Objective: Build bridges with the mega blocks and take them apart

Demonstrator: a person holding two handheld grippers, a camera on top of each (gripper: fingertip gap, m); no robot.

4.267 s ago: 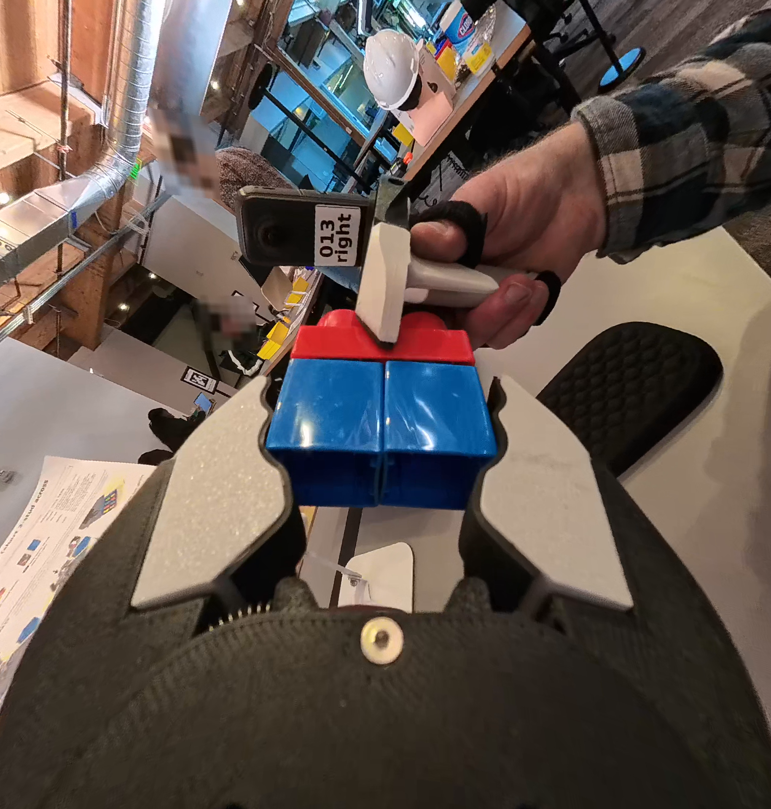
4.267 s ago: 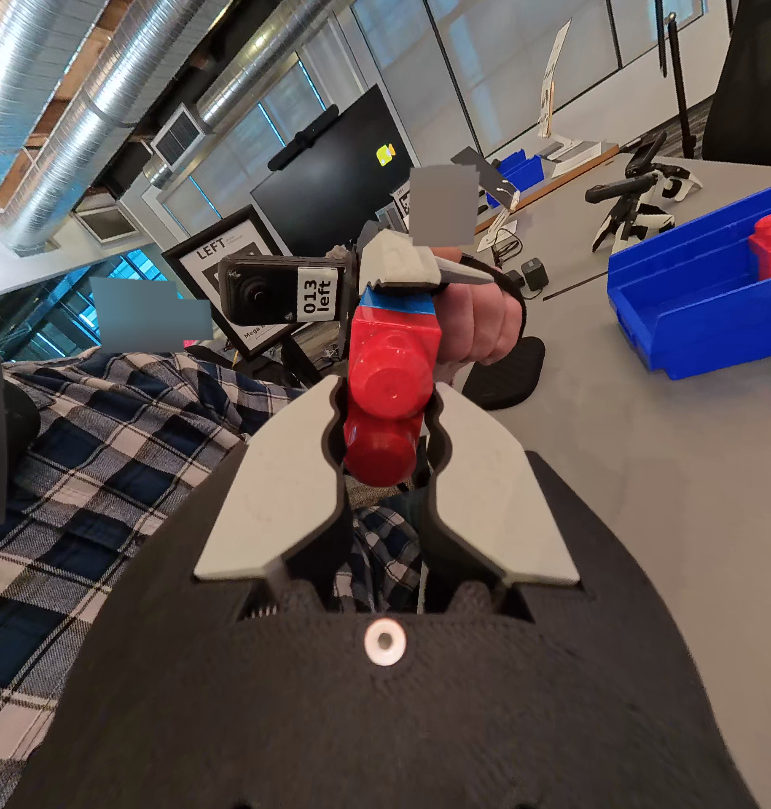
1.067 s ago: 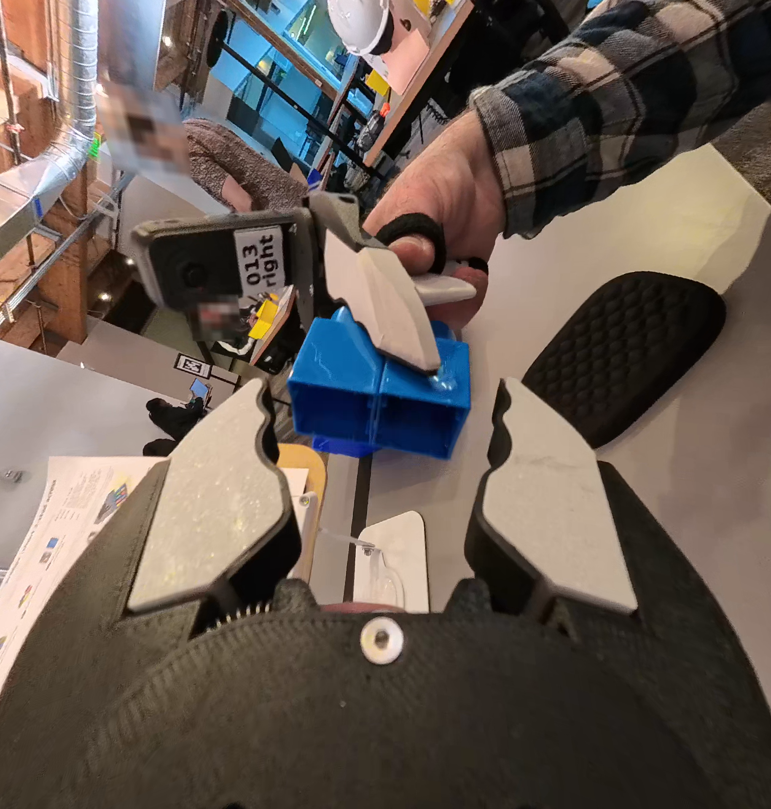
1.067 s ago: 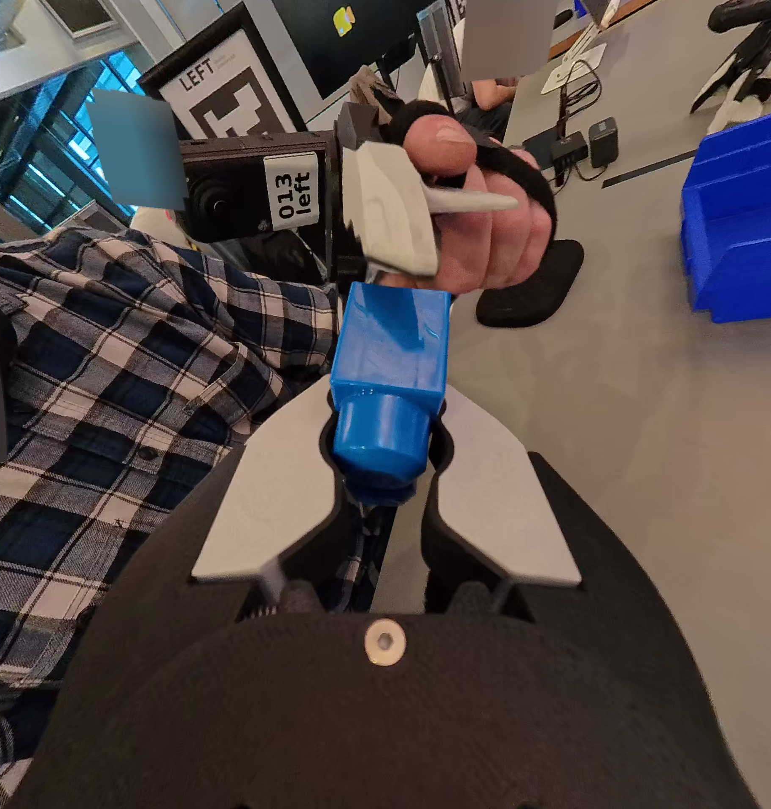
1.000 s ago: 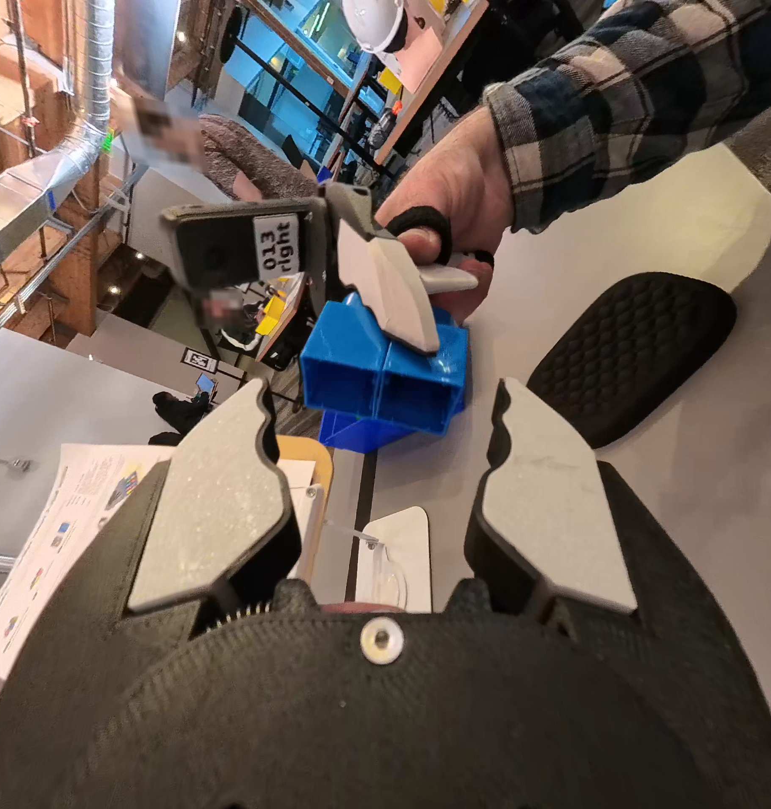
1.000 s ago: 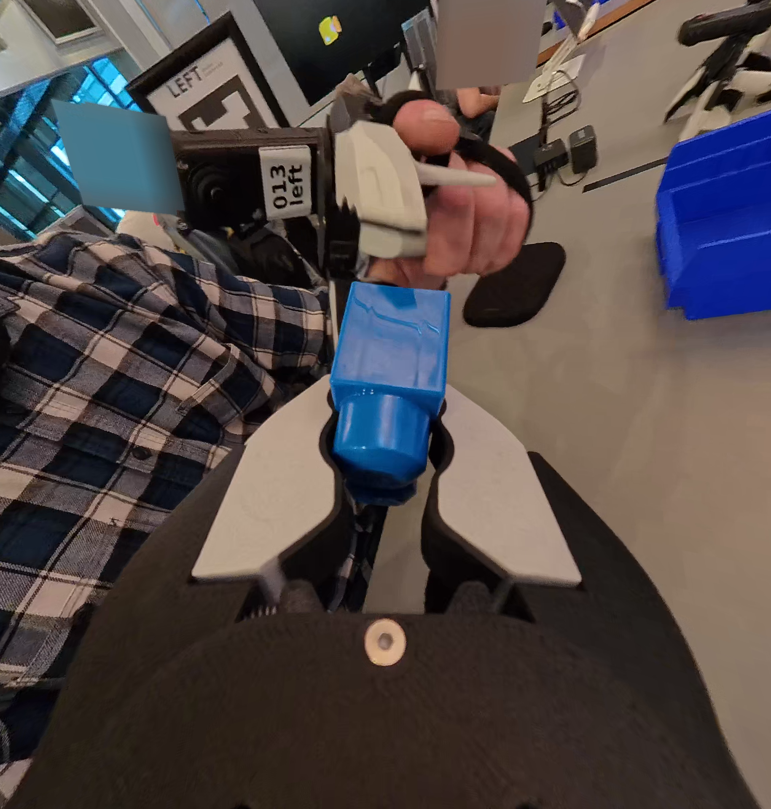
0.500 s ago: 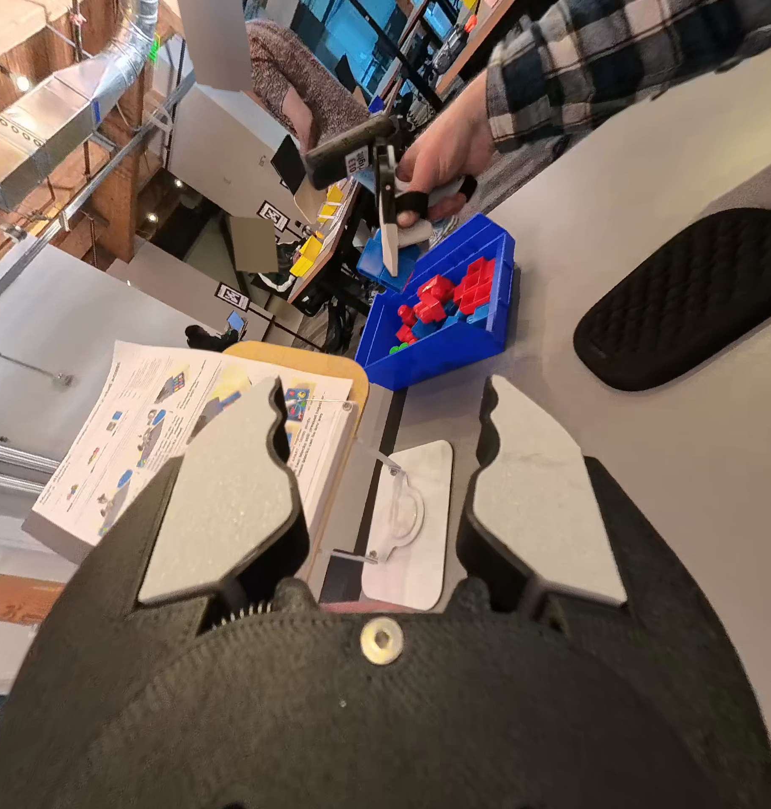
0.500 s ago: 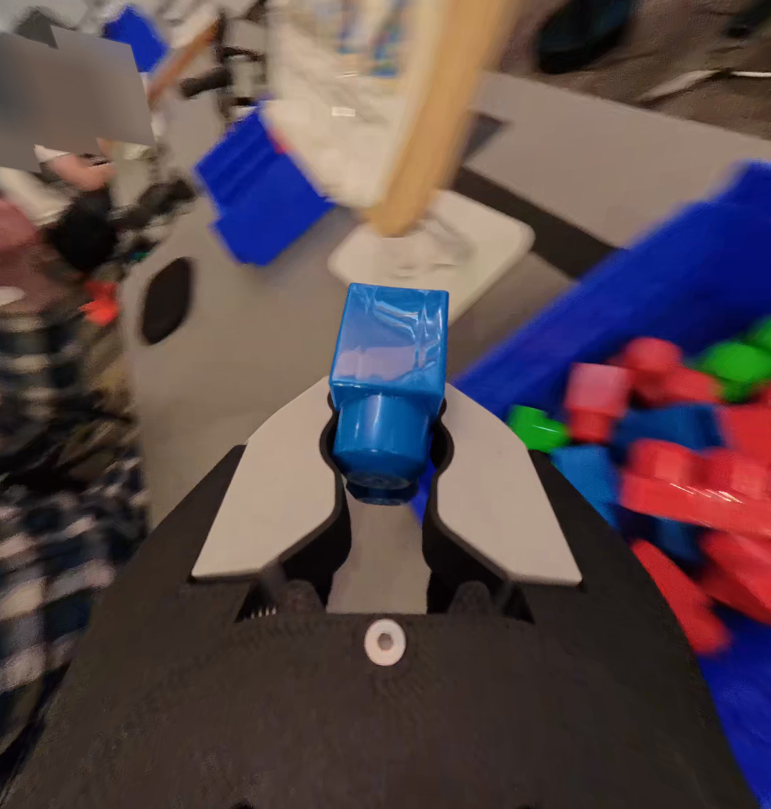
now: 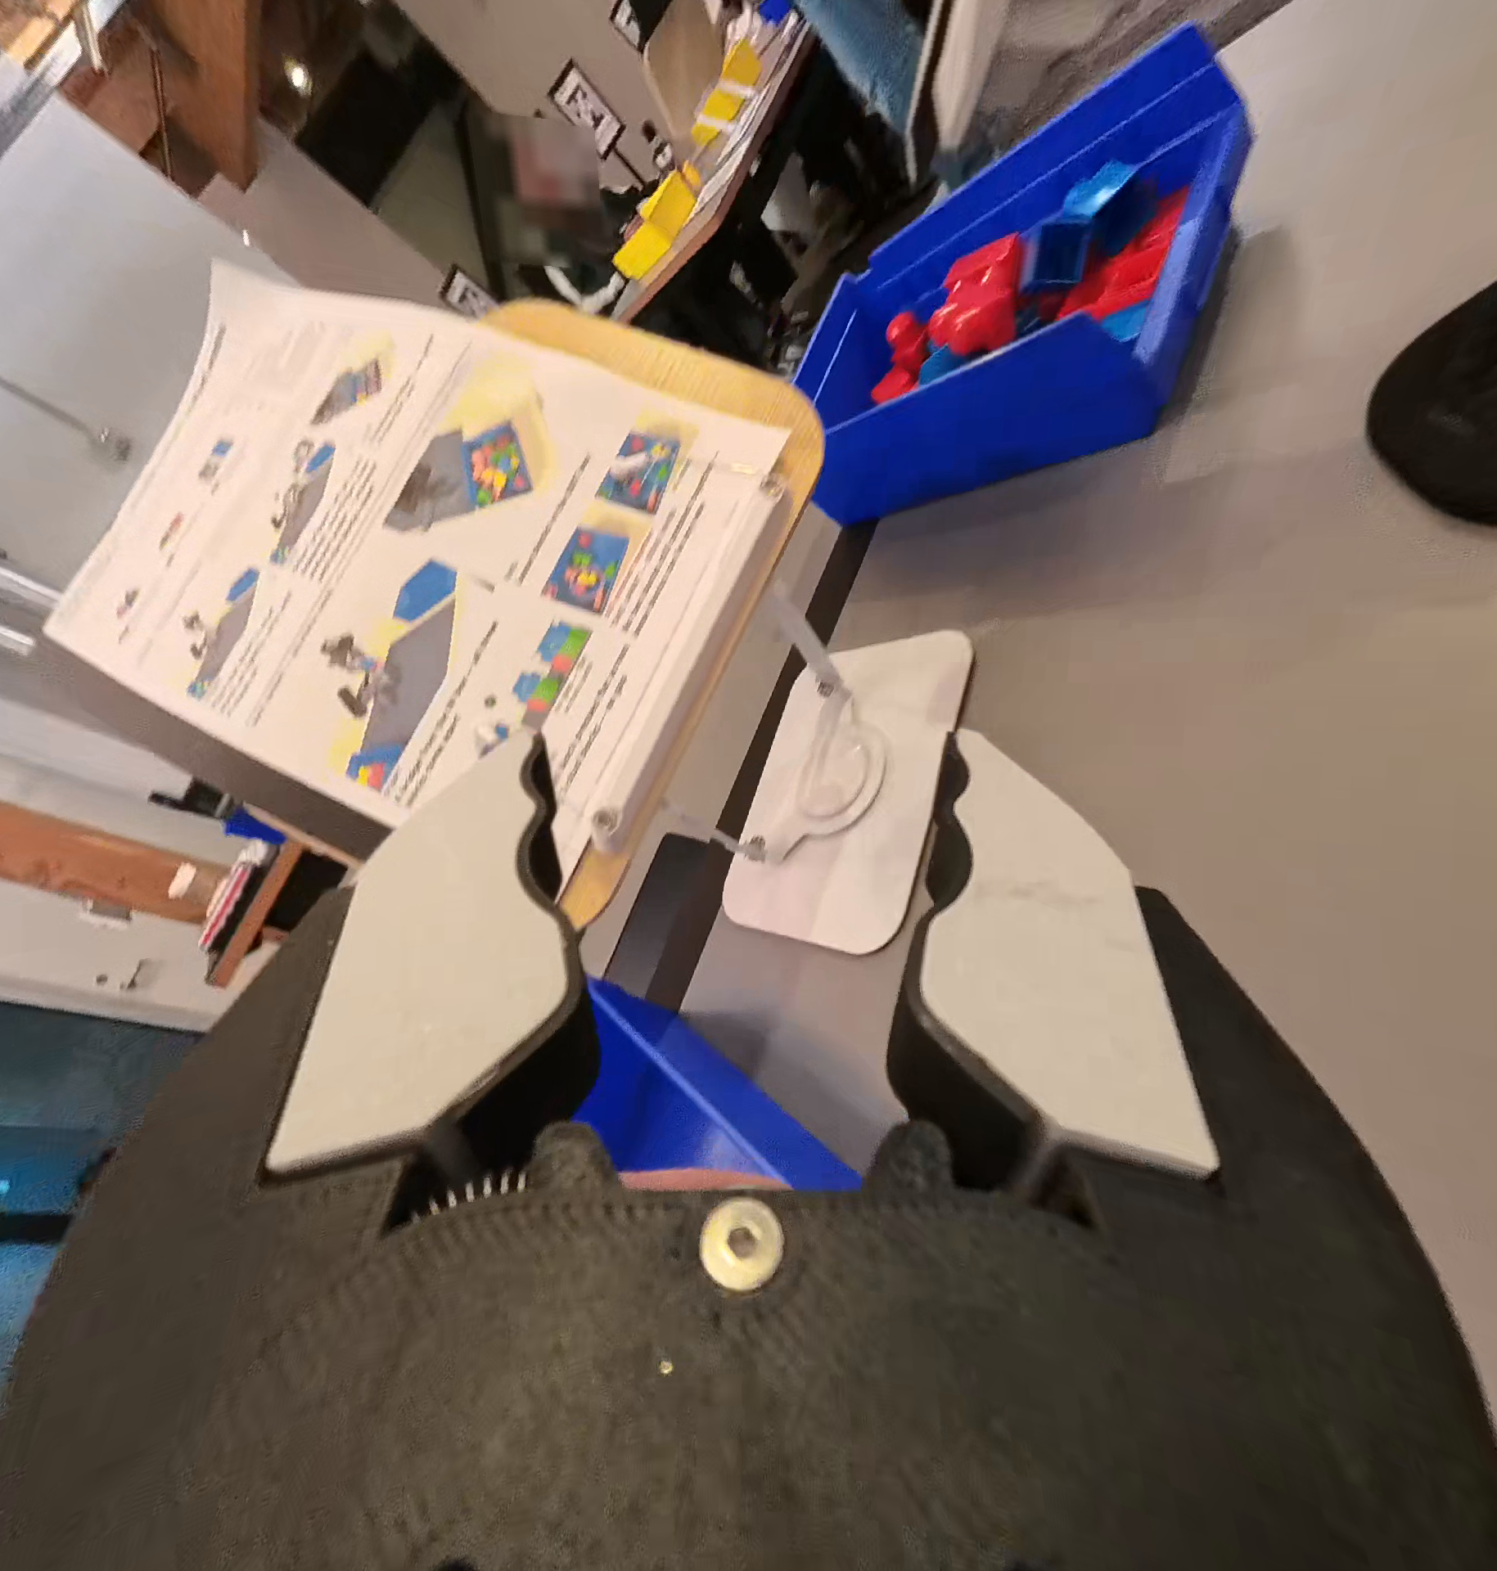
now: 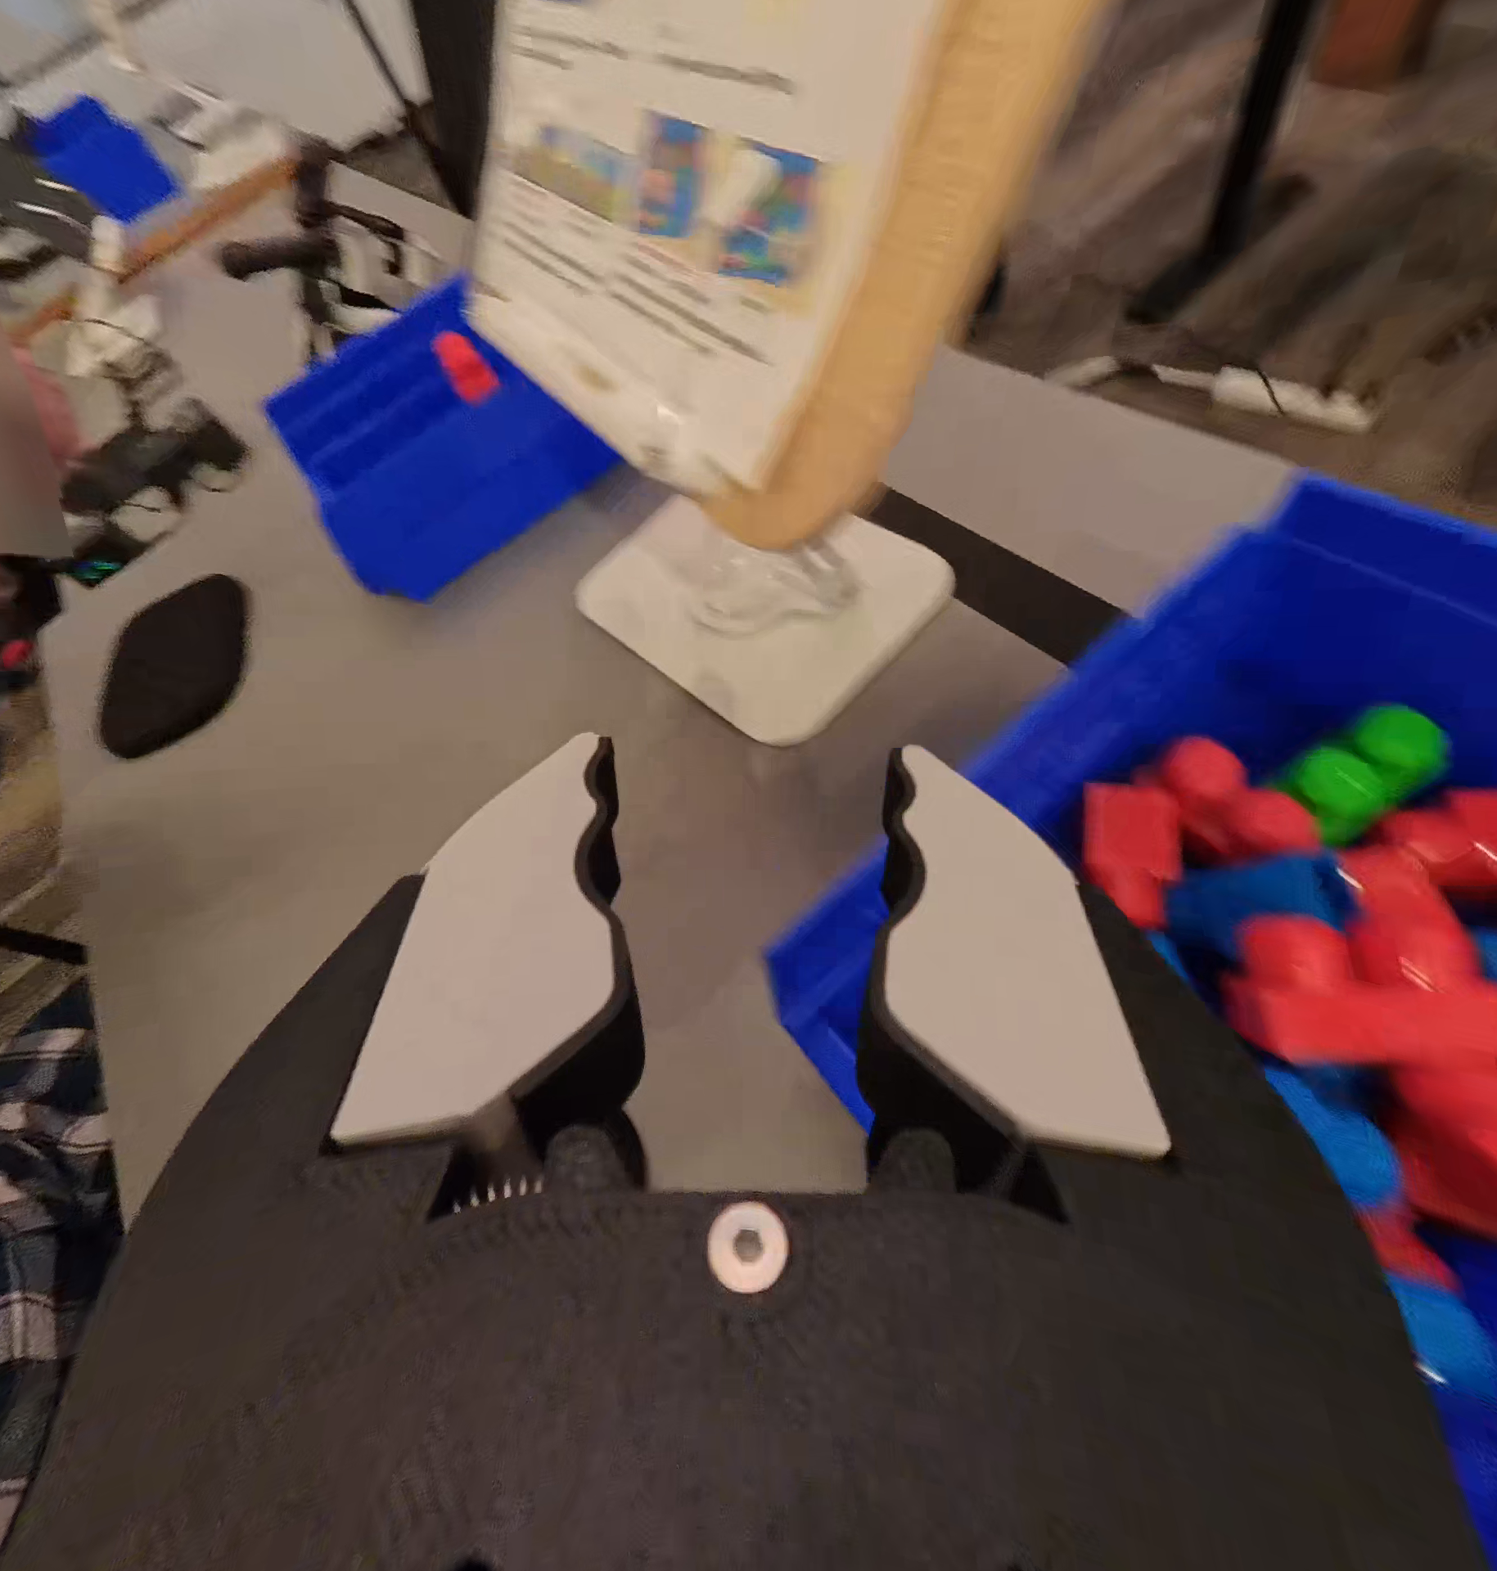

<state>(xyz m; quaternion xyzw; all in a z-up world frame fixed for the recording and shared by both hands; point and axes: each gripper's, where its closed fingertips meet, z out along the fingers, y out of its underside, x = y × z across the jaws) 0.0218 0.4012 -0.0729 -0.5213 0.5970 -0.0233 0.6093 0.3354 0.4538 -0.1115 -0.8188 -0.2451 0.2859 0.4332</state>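
Observation:
My right gripper [image 10: 749,757] is open and empty, over the grey table just left of a blue bin [image 10: 1238,646]. That bin holds several red blocks [image 10: 1408,978], blue blocks [image 10: 1255,901] and a green block [image 10: 1365,765]. My left gripper [image 9: 740,748] is open and empty. It hangs above the corner of a second blue bin [image 9: 702,1097] and points at the stand's white base [image 9: 855,808]. The full bin also shows in the left wrist view [image 9: 1025,408], far right, with red blocks [image 9: 974,289] in it.
A wooden board with printed instruction sheets [image 9: 438,527] stands tilted on the white base [image 10: 770,612]. The second blue bin [image 10: 421,476] holds one red block [image 10: 464,365]. A black pad [image 10: 171,663] lies on the table; it also shows at the right edge in the left wrist view [image 9: 1459,408]. The grippers' ends are close to 35 centimetres from one another.
My right gripper carried the blue block to the bin, opened, and the block is gone from its jaws. My left gripper stayed open and swung left, away from the right gripper.

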